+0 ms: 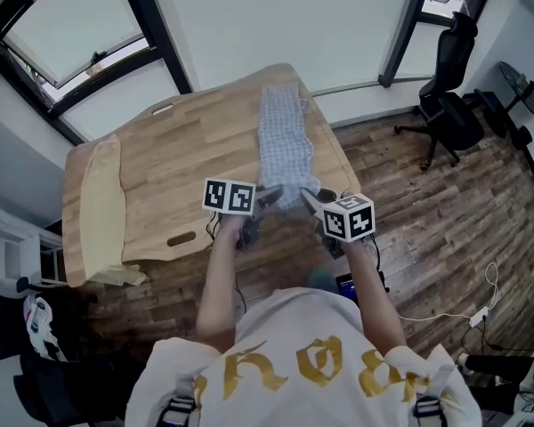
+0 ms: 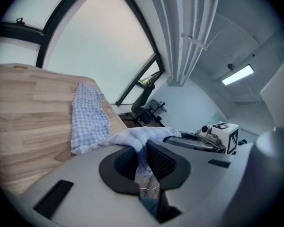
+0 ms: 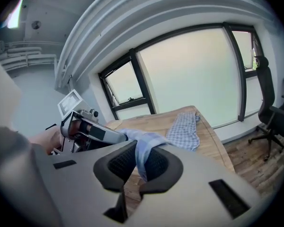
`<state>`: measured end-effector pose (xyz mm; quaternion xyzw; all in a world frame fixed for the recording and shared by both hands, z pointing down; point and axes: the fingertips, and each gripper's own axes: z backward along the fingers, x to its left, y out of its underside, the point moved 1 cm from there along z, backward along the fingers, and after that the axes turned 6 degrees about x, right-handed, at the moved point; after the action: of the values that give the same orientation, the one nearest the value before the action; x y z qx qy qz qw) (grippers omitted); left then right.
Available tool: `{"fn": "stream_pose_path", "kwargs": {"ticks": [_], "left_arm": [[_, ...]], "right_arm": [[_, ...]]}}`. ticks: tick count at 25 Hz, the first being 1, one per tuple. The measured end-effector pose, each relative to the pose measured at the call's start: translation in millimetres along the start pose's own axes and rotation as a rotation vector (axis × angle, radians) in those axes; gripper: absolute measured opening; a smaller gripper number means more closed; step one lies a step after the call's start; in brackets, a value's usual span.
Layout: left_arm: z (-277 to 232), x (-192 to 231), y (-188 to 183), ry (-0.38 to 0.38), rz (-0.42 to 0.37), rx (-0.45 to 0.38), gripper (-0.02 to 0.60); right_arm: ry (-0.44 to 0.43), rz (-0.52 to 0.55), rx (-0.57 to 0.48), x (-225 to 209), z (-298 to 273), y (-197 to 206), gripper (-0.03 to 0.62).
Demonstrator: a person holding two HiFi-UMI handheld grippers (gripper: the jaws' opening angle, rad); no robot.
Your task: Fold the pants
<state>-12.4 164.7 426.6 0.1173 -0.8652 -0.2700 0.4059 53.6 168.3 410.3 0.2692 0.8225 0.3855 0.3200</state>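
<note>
The blue-and-white checked pants (image 1: 281,140) lie lengthwise along the right side of the wooden table (image 1: 178,176), their near end lifted off it. My left gripper (image 1: 269,196) is shut on the near left corner of the pants (image 2: 92,118); cloth is pinched between its pads (image 2: 141,156). A short way to the right, my right gripper (image 1: 308,199) is shut on the other near corner of the pants (image 3: 183,129), and fabric hangs through its jaws (image 3: 141,161). Both grippers hover over the table's near right edge, side by side.
A folded cream cloth (image 1: 102,205) lies along the table's left edge. A black office chair (image 1: 449,96) stands on the wooden floor at the far right. Cables and a power strip (image 1: 477,314) lie on the floor at the right. Windows run behind the table.
</note>
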Motion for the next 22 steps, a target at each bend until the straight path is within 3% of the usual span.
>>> {"fn": "stream_pose_path", "kwargs": {"ticks": [11, 17, 22], "left_arm": [[1.3, -8.7, -61.4, -0.028, -0.123, -0.001, 0.061], [0.3, 13.0, -115.6, -0.086, -0.183, -0.006, 0.061], [-19.6, 42.7, -160.2, -0.084, -0.193, -0.002, 0.062]], "right_arm": [[0.01, 0.05, -0.018, -27.6, -0.1, -56.4, 0.038], [-0.007, 0.099, -0.015, -49.0, -27.5, -102.5, 0.038], [-0.024, 0.09, -0.006, -89.0, -61.3, -132.1, 0.038]]}}
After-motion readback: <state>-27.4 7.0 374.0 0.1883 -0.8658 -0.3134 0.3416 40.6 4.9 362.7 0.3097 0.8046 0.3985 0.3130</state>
